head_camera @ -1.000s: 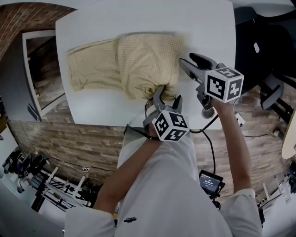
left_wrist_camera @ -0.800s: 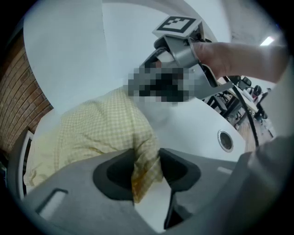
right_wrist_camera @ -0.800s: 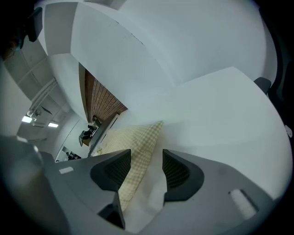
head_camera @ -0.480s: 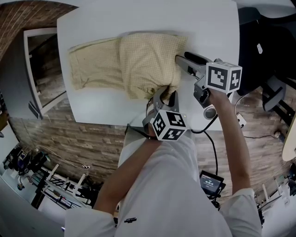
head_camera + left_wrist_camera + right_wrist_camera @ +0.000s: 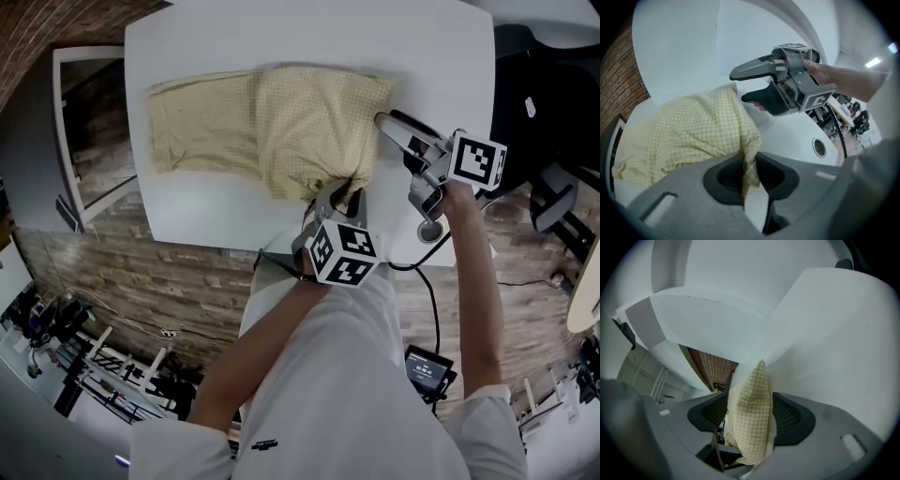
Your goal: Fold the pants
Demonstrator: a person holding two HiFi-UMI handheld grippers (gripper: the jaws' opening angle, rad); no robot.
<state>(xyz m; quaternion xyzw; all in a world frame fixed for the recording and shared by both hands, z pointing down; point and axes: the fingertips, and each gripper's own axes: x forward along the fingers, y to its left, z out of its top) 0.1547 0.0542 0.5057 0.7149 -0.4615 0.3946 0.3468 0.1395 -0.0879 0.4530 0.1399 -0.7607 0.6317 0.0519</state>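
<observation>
Plainly, both grippers are set up for a paired lift of one end of the cloth. The yellow checked pants (image 5: 281, 127) lie flat across the middle of the white table (image 5: 281, 37), one end reaching toward its left edge, the other end bunched thicker toward the right. The left gripper (image 5: 339, 192) sits at the table's near edge, its jaws clamped on a thin twist of the pants' near right corner. The right gripper (image 5: 382, 120) comes in from the right edge, jaws closed on a thick fold at the far right corner. Holding the two corners of the same end probably keeps that edge taut and level, so it could be carried over the rest toward the left edge in a square fold.
</observation>
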